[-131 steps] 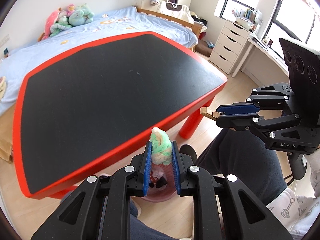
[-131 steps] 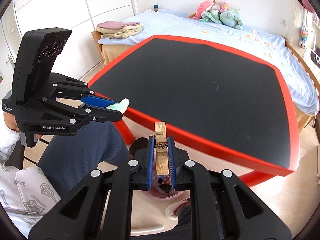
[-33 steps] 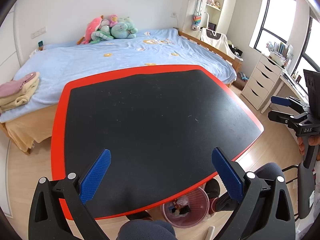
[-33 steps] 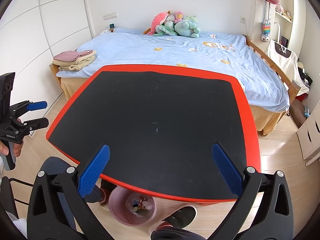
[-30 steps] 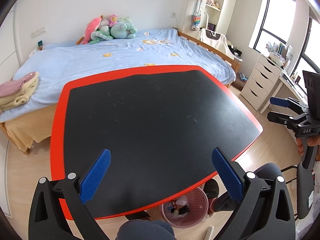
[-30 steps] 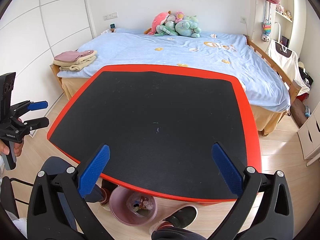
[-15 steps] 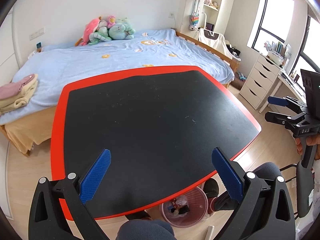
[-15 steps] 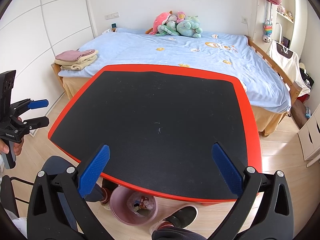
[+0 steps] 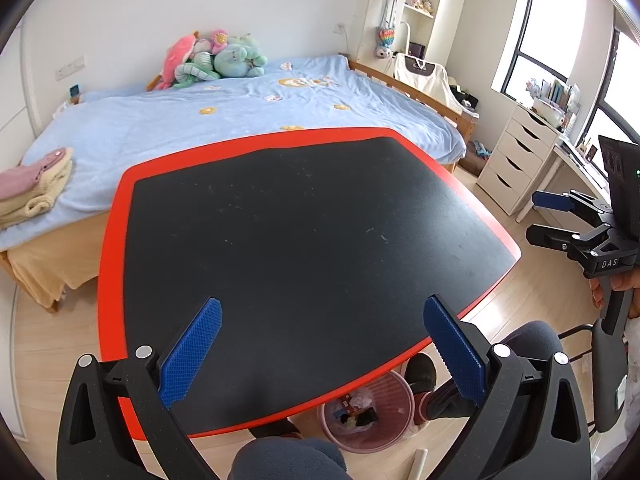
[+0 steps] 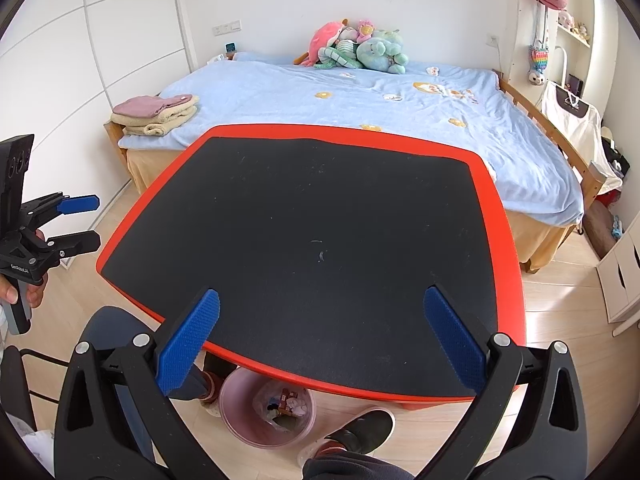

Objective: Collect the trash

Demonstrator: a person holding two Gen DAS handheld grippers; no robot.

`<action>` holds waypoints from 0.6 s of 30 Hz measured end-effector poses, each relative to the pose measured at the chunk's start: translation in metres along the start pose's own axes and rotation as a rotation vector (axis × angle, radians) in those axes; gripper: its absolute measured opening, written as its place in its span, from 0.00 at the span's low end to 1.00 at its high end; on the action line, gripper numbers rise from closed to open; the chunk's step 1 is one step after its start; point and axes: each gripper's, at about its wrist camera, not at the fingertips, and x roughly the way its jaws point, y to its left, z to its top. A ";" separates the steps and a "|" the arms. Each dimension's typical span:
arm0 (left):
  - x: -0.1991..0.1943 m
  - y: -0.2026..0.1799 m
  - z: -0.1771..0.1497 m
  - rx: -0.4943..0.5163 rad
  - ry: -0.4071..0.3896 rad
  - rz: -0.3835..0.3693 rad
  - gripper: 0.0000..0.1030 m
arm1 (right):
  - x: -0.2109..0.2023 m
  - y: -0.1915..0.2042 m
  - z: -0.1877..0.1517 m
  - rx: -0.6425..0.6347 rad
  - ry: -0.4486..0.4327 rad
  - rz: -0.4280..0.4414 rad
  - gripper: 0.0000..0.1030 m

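A pink trash bin (image 9: 370, 414) with several scraps in it stands on the floor under the near edge of the red-rimmed black table (image 9: 312, 240); it also shows in the right wrist view (image 10: 268, 412). My left gripper (image 9: 324, 352) is wide open and empty above the table's near edge; it also shows at the left of the right wrist view (image 10: 76, 222). My right gripper (image 10: 320, 346) is wide open and empty; it also shows at the right of the left wrist view (image 9: 546, 218). I see no loose trash on the tabletop.
A bed (image 9: 224, 116) with plush toys (image 9: 212, 60) lies behind the table. Folded towels (image 10: 156, 114) sit on its corner. White drawers (image 9: 520, 160) and a desk stand at the right. My knees and shoes are beside the bin under the table.
Both grippers earlier held trash (a green tuft, a wooden clothespin) over the bin; now both are open, empty and raised above the table. Over the last second, almost nothing has moved.
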 end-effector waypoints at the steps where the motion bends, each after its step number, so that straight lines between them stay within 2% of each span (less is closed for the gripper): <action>1: 0.000 0.000 0.000 -0.001 -0.001 -0.001 0.94 | 0.000 0.000 0.000 0.000 -0.001 0.000 0.97; 18: 0.001 -0.001 -0.001 0.000 0.001 0.001 0.94 | 0.000 0.000 0.000 0.001 0.000 -0.001 0.97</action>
